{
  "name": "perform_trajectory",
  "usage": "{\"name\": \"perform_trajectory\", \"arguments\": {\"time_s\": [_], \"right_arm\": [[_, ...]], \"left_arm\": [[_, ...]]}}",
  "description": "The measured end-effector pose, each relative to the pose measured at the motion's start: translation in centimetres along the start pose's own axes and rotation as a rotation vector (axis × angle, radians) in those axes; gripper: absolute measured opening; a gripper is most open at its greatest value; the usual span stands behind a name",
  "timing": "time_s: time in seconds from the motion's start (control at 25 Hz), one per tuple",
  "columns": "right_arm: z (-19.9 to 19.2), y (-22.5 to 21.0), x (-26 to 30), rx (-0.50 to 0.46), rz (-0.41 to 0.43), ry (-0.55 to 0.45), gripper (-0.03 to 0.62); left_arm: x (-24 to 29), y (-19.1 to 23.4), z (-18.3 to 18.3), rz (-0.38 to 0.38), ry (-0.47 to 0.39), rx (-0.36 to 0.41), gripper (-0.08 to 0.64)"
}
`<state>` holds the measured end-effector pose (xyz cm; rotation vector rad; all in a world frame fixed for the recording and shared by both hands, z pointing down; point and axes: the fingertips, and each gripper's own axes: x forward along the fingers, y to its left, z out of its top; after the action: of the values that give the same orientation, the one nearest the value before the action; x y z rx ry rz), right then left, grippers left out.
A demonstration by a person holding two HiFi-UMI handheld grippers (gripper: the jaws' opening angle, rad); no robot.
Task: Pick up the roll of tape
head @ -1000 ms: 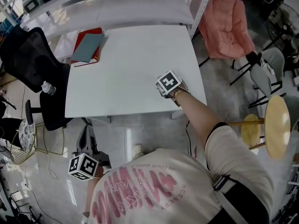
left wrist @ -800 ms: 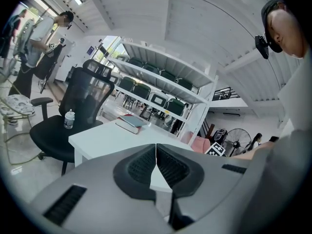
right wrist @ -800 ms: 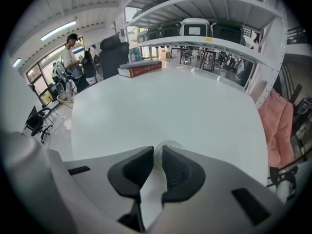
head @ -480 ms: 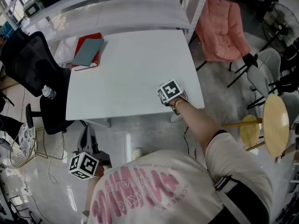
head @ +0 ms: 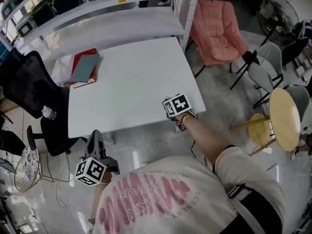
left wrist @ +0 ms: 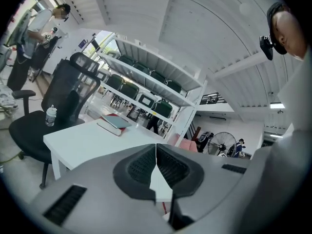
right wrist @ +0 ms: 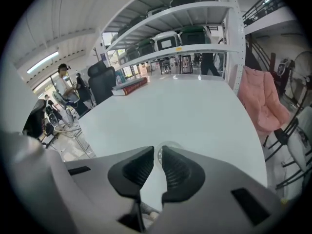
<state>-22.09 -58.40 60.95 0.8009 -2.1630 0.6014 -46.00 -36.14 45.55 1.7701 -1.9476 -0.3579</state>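
A small clear roll of tape (right wrist: 165, 146) sits between the tips of my right gripper (right wrist: 158, 154), whose pads press on it; the jaws stand a little apart round it. In the head view the right gripper (head: 171, 106) is over the front right corner of the white table (head: 126, 77), and its marker cube hides the tape. My left gripper (head: 96, 135) hangs low in front of the table's front left part, over the floor. In the left gripper view its jaws (left wrist: 156, 150) are shut with nothing between them.
A red book with a grey notebook on it (head: 84, 68) lies at the table's far left corner. A black office chair (head: 29, 89) with a bottle (head: 47, 113) stands left. White shelving (head: 122, 13) is behind, a pink chair (head: 214, 30) and a round wooden stool (head: 285, 118) right.
My right gripper has drawn back toward the table's front right corner and rolled a little. The left gripper has risen slightly. The head view has tilted, showing more of the shelving.
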Motion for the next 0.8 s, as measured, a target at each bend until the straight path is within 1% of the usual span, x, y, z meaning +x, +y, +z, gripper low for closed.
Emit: {"name": "perform_trajectory", "arguments": {"time_s": [0.16,0.36,0.52,0.8], "right_arm": [[0.3,0.4,-2.2,0.063,0.008,-0.062,0.063],[1.7,0.2,-5.6,0.129,0.026,-0.150,0.063],[3.4,0.3,-8.6,0.167,0.046,-0.240,0.063],[5.3,0.6,-14.0,0.214,0.043,-0.403,0.063]], "left_arm": [[1.4,-1.4,0.3,-0.054,0.001,-0.002,0.025],[3.4,-4.0,0.7,-0.123,0.002,0.007,0.025],[4.4,-5.6,1.3,-0.157,-0.007,0.017,0.025],[5.9,-8.5,2.5,-0.211,-0.025,0.048,0.025]]}}
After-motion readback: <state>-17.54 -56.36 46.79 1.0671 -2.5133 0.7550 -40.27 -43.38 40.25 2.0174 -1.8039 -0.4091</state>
